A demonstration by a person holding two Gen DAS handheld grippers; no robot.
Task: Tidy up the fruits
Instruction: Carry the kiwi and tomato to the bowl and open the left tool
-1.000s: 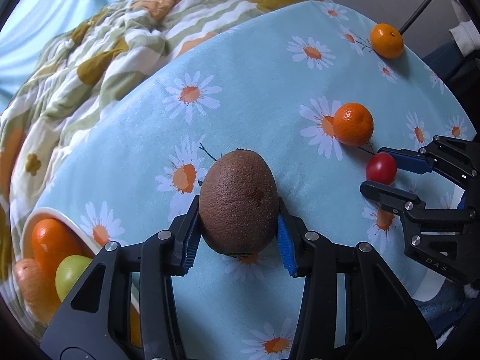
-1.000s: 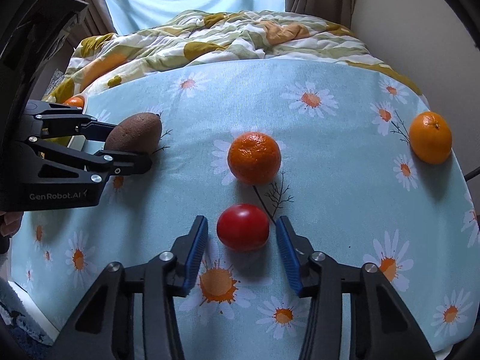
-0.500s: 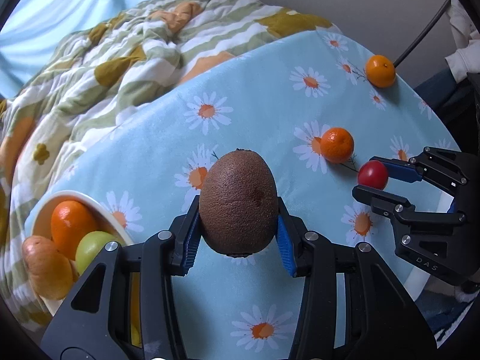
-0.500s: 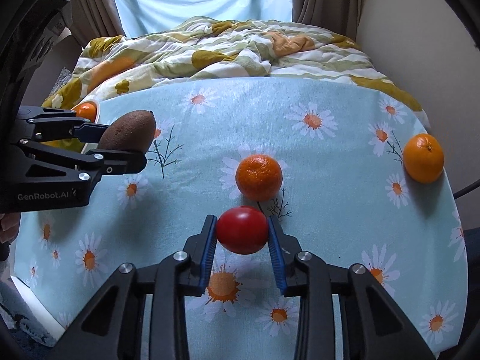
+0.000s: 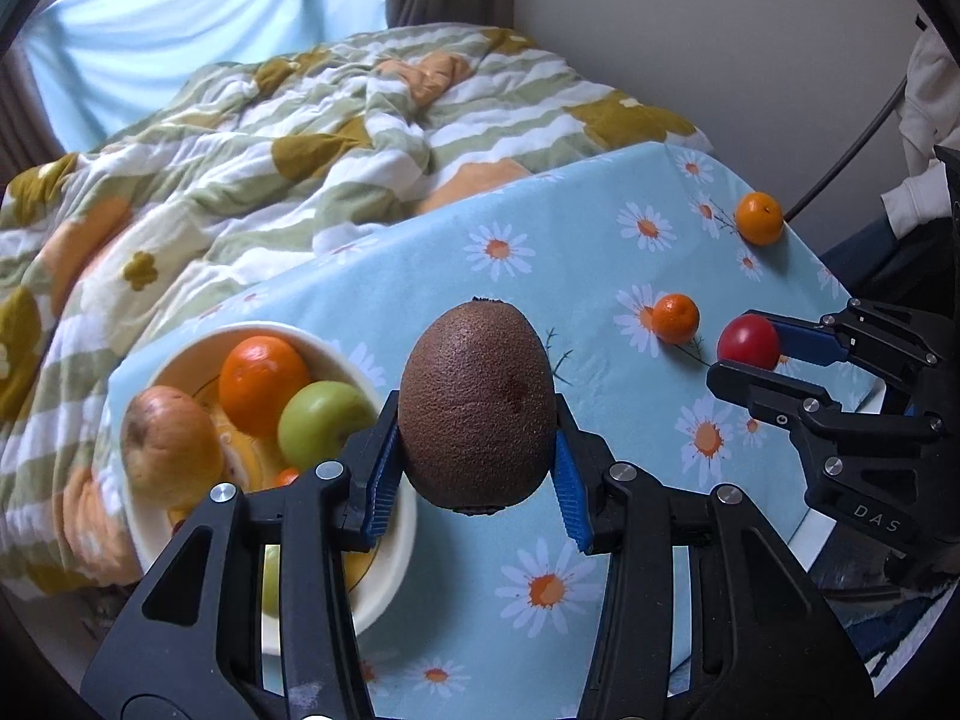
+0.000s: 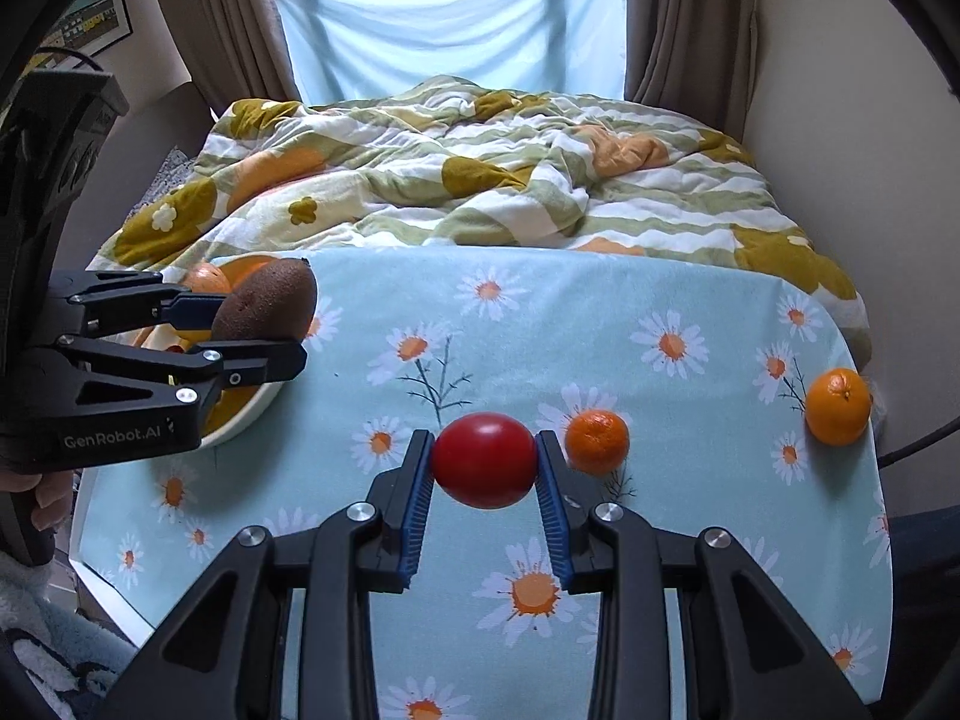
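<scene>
Both grippers have risen off the worktop [image 6: 600, 312] since a second ago: the left gripper [image 5: 477, 468] clamps the kiwi [image 5: 477, 405] beside the bowl [image 5: 384, 564] at lower left, while the right gripper [image 6: 485, 480], then open around the tomato [image 6: 485, 459], now pinches it at frame centre.

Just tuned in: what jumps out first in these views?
The brown kiwi clamped in the left gripper fills the left view, beside the white bowl of fruit. The right gripper pinches a red tomato; two oranges sit on the daisy cloth.
</scene>
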